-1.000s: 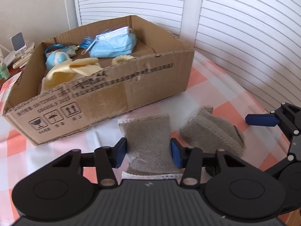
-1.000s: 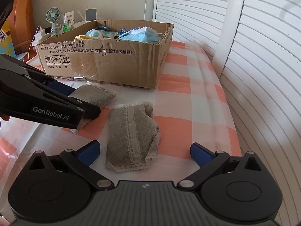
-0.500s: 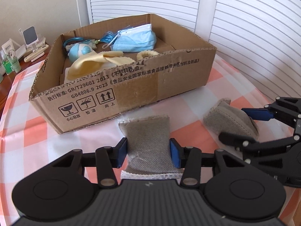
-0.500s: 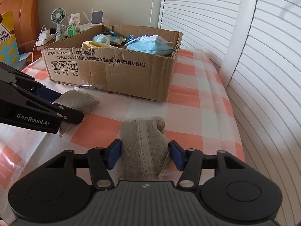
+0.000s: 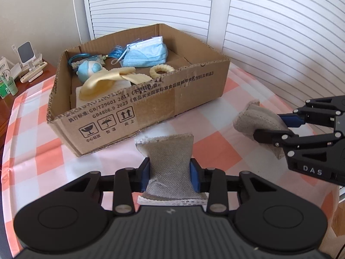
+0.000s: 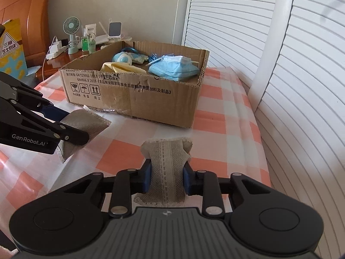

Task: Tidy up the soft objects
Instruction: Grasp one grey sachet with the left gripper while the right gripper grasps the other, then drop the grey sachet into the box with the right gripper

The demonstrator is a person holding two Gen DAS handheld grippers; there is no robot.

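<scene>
Two grippers each pinch a grey fabric pouch above the checked tabletop (image 5: 215,151): left gripper (image 5: 170,178) on one pouch (image 5: 168,161), right gripper (image 6: 166,178) on another (image 6: 167,168). Best to clear the cardboard box (image 5: 151,99) wall before releasing inside.

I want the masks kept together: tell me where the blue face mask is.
The blue face mask lies inside the cardboard box, at its far right corner in the left wrist view, beside the blue tassel.
</scene>
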